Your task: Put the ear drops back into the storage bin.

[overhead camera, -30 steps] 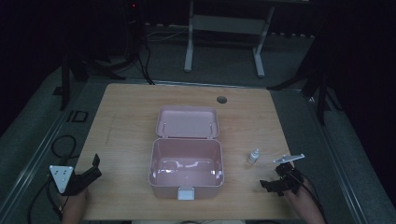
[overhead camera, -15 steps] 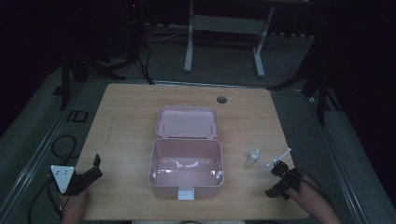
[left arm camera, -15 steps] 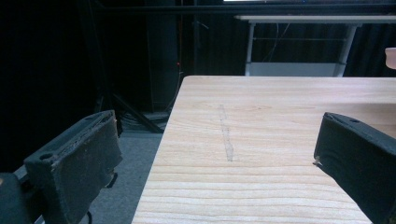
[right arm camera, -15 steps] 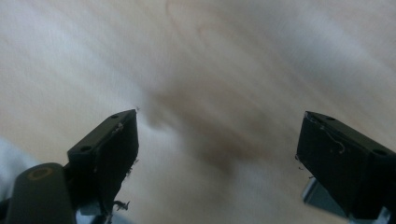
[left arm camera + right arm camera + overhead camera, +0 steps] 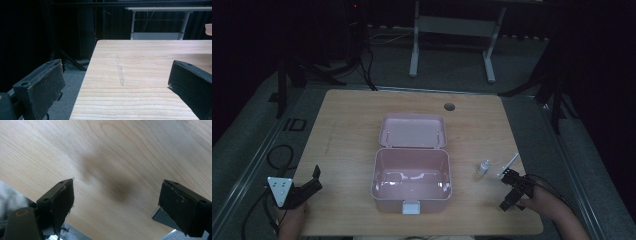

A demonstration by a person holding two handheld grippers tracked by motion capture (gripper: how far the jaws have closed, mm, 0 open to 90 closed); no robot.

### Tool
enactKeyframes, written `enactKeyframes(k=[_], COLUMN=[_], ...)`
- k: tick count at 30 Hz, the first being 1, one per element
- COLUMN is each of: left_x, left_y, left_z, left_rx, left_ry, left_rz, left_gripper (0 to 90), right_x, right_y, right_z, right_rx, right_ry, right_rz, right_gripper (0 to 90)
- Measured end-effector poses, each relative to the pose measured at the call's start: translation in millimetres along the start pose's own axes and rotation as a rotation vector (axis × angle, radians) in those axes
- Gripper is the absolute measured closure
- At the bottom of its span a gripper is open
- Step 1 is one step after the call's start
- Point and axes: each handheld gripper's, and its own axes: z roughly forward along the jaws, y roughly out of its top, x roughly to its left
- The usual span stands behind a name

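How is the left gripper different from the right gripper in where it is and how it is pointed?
The left gripper sits near the table's front left corner, while the right gripper is near the front right, close to a small bottle and a thin white stick. The left gripper view looks level across the wood; the right gripper view looks down at it. Both are open and hold nothing.

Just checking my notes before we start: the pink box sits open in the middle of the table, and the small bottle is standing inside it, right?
Not quite. The pink box does sit open in the middle of the table, but the small bottle is not inside it. The high view shows it standing on the tabletop to the right of the box, near the right gripper.
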Motion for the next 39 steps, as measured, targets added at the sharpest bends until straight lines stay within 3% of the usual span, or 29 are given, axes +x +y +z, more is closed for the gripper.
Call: enactKeyframes(k=[6, 16, 27, 28, 34, 39], left_x=[0.2, 0.2, 0.2, 0.2, 0.6, 0.3], left_y=[-0.1, -0.1, 0.0, 0.0, 0.0, 0.0], left_z=[0.2, 0.6, 0.9, 0.9, 1.1, 1.1], left_rx=[0.003, 0.005, 0.007, 0.006, 0.006, 0.008], left_ry=[-0.006, -0.005, -0.007, -0.007, -0.011, -0.011], left_rz=[0.003, 0.004, 0.006, 0.005, 0.001, 0.005], left_gripper=[0.5, 0.5, 0.5, 0.5, 0.5, 0.5], right_x=[-4.0, -10.3, -17.5, -18.6, -18.8, -19.8], right_y=[11.1, 42.7, 73.5, 82.2, 97.7, 107.9], right_z=[1.7, -10.3, -19.0, -19.8, -14.8, -9.4], right_rx=[0.032, -0.011, -0.046, -0.047, -0.043, -0.032], right_ry=[0.000, -0.020, -0.025, -0.023, 0.003, 0.006], right_rz=[-0.017, -0.020, 0.031, 0.033, 0.035, 0.032], right_gripper=[12.7, 13.9, 17.3, 20.9, 23.3, 31.5])
